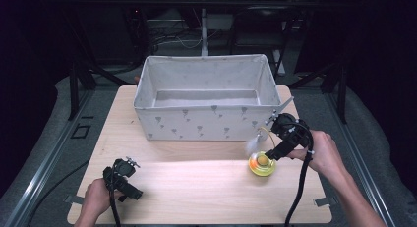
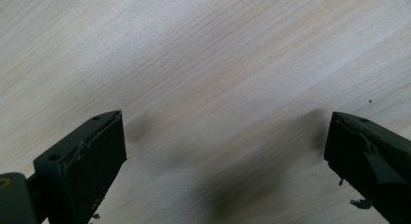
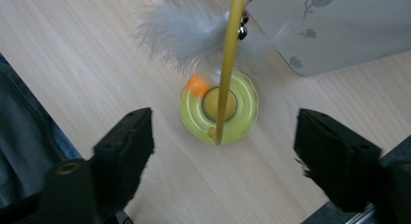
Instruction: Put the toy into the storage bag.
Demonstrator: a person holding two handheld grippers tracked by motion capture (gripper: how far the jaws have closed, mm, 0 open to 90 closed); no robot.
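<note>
A yellow ring-shaped toy (image 1: 261, 164) (image 3: 219, 107) with an orange ball in its track lies on the wooden table (image 1: 196, 192), just in front of the box's right corner. A yellow wand (image 3: 227, 64) rises from its hub and carries a grey-white feather (image 1: 253, 146) (image 3: 186, 32) and a small bell. My right gripper (image 1: 274, 156) (image 3: 225, 136) hangs over the toy, open, its jaws wide on either side and clear of it. My left gripper (image 1: 134, 179) (image 2: 225, 151) rests low at the table's front left, open over bare wood.
A large grey fabric box (image 1: 204, 121) with a small printed pattern stands open-topped at the back middle of the table; its corner (image 3: 339, 30) is close behind the toy. Dark floor and metal frame rails surround the table. Bare wood lies between the two grippers.
</note>
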